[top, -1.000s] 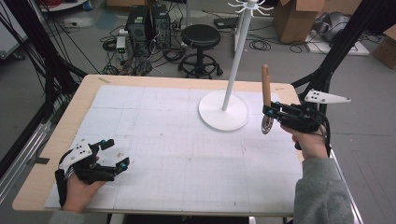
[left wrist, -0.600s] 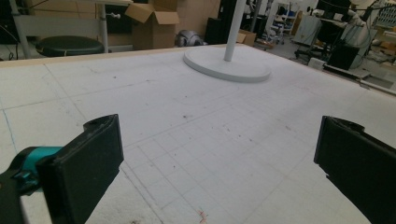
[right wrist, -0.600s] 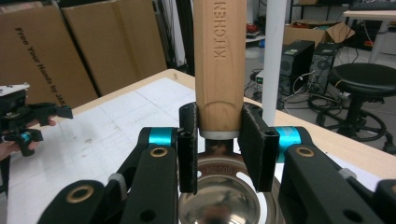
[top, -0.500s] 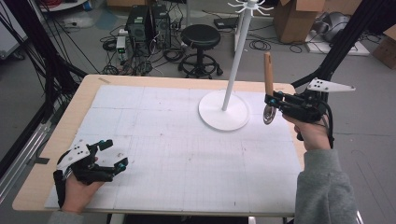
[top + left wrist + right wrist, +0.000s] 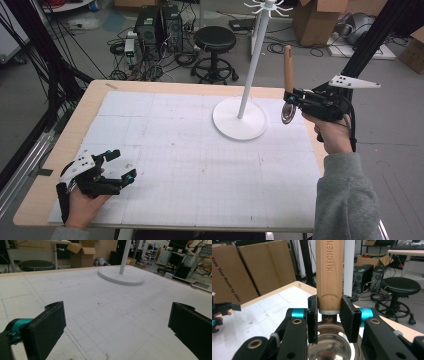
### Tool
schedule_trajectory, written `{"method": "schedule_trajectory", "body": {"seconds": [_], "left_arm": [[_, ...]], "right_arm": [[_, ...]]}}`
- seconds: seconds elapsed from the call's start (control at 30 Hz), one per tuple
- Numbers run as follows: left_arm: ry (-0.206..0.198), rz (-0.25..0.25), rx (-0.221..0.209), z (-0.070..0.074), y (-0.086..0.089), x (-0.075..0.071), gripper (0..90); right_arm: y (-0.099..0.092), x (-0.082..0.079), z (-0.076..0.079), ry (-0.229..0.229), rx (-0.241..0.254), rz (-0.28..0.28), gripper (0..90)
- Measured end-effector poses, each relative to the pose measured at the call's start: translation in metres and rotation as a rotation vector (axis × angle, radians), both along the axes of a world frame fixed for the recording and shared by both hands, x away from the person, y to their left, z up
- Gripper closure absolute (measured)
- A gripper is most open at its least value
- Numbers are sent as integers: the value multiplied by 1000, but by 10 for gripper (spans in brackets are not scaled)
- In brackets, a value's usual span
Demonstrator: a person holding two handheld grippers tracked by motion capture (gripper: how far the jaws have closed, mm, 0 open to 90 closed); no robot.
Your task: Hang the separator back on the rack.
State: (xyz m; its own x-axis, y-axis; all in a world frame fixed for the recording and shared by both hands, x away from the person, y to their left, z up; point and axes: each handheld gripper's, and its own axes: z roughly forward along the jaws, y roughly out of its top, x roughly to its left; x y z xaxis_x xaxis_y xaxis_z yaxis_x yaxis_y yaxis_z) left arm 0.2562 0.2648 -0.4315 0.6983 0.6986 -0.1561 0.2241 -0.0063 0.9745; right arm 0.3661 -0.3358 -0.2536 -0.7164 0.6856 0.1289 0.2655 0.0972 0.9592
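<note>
White stand (image 5: 239, 122) just beside wooden-handled scoop (image 5: 288, 70) clamped in right hand-held gripper (image 5: 295, 102).

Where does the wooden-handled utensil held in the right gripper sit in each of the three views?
High view: the wooden-handled utensil stands upright at upper right, gripped by the right gripper, beside the white stand.
Left gripper view: not in it.
Right gripper view: its handle rises at centre between the closed jaws, metal bowl below.
Shared landmark: the white stand, whose round base sits at top centre in the left gripper view.
</note>
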Motion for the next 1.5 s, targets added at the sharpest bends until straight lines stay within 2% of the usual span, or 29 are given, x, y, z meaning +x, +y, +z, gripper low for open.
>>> {"method": "schedule_trajectory", "body": {"seconds": [0.1,0.17,0.23,0.3,0.4,0.57,0.7,1.03,1.5], "left_arm": [[2,2,-6,1,1,-1,18],[9,-5,-36,1,1,-1,18],[1,-3,-38,2,2,-1,18],[13,-3,-37,1,2,0,18],[21,2,-33,-1,3,1,18],[16,-2,-31,-1,2,-1,18],[17,-11,-11,-2,0,-2,18],[22,-4,-23,-3,3,-1,18],[24,-5,-25,-3,3,-2,18]], "right_arm": [[0,3,3,-9,5,-15,698],[-1,5,5,-10,7,-20,698],[-1,7,7,-7,3,-27,698],[0,9,9,-11,12,-22,698],[3,11,12,-16,-2,-21,698],[9,15,18,-23,0,-29,698],[12,20,21,-28,2,-37,698],[15,26,31,-42,-7,-63,698],[17,32,39,-56,26,-88,698]]}}
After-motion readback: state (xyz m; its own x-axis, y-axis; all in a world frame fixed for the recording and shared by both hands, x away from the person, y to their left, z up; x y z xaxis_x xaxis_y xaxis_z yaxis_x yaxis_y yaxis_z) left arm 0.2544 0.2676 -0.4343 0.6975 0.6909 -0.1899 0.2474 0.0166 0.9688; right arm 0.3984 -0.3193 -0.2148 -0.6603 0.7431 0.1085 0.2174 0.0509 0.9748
